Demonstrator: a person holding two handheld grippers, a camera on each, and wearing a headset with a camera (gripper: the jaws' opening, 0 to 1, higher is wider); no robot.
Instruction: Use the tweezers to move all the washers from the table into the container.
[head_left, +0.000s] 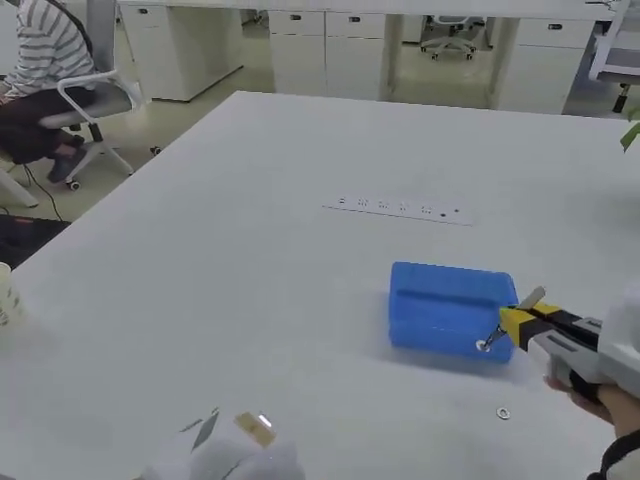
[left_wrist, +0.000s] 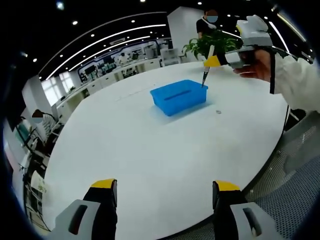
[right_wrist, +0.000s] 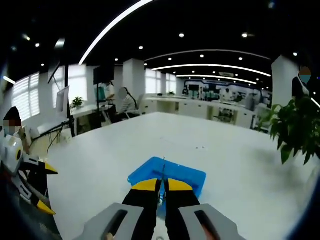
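Well, the right gripper (head_left: 515, 322) reaches in from the right edge of the desk (head_left: 250, 250), its yellow jaws pressed narrow around a pair of tweezers (head_left: 497, 333) that slant down toward the blue container (head_left: 440, 300). At the tweezer tips, over the container's near right corner, a small ring shows, which looks like a washer (head_left: 483, 346), though it is too small to be sure. The container sits toward the near right corner of the desk, well short of the socket panel (head_left: 400, 208) set into the middle of the top. A second washer (head_left: 503, 412) lies flat on the desk just in front of the container's right end, close to the near edge and apart from everything. The left gripper (left_wrist: 165, 200) hangs low over the near edge with its jaws spread wide and nothing between them. A paper cup (head_left: 7, 295) stands at the left edge. Beyond the far left corner a person in a striped top (head_left: 45, 60) sits on an office chair (head_left: 95, 100). A leafy plant (right_wrist: 295, 127) stands off the right side of the desk.
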